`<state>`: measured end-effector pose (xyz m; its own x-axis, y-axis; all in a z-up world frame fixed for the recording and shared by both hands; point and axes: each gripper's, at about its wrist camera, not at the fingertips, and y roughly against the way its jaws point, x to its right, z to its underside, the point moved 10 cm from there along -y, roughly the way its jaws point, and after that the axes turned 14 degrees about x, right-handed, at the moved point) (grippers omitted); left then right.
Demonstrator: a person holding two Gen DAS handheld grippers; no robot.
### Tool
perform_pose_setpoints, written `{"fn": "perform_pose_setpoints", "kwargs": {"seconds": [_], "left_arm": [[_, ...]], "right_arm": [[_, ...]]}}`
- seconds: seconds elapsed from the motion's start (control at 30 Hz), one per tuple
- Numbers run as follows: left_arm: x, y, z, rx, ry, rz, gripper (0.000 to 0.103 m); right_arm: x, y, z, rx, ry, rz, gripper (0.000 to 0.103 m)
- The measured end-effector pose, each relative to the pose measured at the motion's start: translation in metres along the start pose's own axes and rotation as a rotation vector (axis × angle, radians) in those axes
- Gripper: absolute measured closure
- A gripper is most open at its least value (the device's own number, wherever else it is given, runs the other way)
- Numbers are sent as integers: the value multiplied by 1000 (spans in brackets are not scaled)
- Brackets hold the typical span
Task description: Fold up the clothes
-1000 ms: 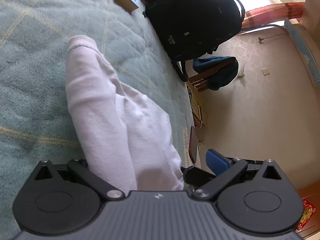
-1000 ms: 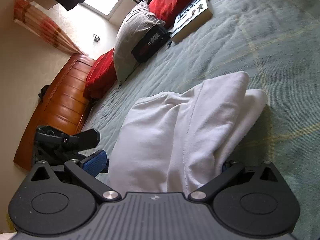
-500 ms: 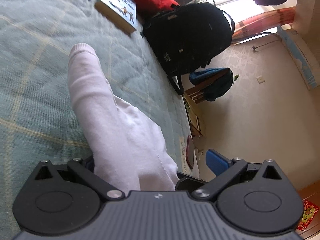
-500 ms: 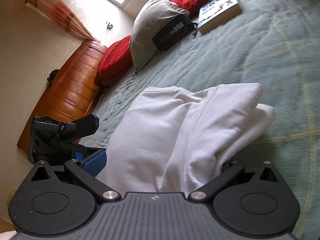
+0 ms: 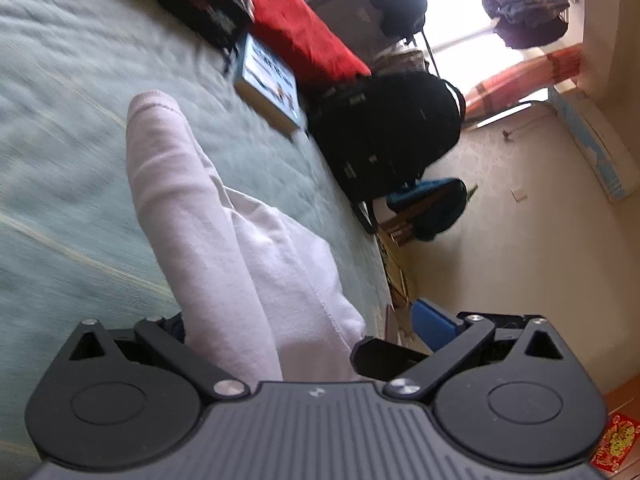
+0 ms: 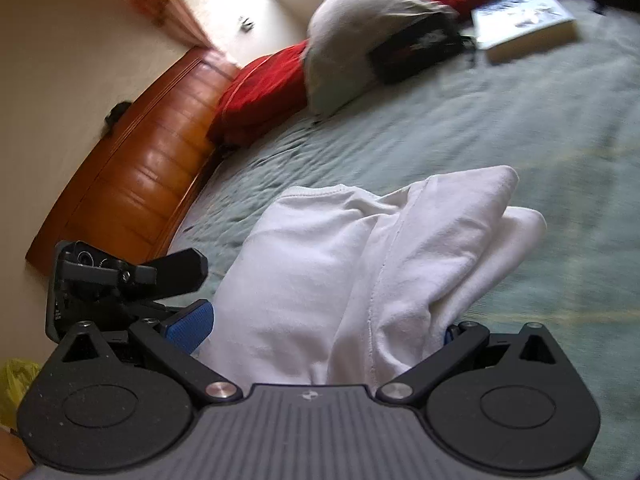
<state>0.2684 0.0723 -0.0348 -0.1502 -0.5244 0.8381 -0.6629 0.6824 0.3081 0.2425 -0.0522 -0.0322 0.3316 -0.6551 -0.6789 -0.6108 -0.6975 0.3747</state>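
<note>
A white garment point(image 5: 224, 240) lies bunched in thick folds on the green bedspread point(image 5: 60, 128), one cuffed sleeve end pointing away. My left gripper point(image 5: 304, 320) is open wide. The cloth fills the space by its left finger, and a gap shows before its blue right pad point(image 5: 434, 320). In the right wrist view the same white garment point(image 6: 360, 264) bulges between the spread fingers of my right gripper point(image 6: 320, 328), which is open. Its blue left pad point(image 6: 188, 324) touches the cloth, and the right finger is partly covered. The two grippers sit side by side.
A book point(image 5: 268, 84), a black backpack point(image 5: 384, 132) and red pillows point(image 5: 304, 36) lie at the bed's far side. A grey pillow point(image 6: 360, 28) and black pouch point(image 6: 416, 48) sit near the wooden headboard point(image 6: 132, 172). The bed edge drops to the floor on the left gripper's right.
Both cameras have swung, so pillows, book and backpack slid further into view. The garment kept its place between the fingers of both grippers, and the jaw widths look unchanged.
</note>
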Motion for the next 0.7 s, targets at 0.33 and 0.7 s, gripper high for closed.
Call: {"fn": "perform_pose_setpoints", "kwargs": {"seconds": [0.33, 0.7], "left_arm": [[-68, 90, -67, 139, 54, -121, 2], [-141, 152, -135, 221, 90, -242, 2]], "right_arm": [[-91, -98, 24, -77, 77, -88, 0], [-163, -186, 50, -125, 238, -177, 0]]}}
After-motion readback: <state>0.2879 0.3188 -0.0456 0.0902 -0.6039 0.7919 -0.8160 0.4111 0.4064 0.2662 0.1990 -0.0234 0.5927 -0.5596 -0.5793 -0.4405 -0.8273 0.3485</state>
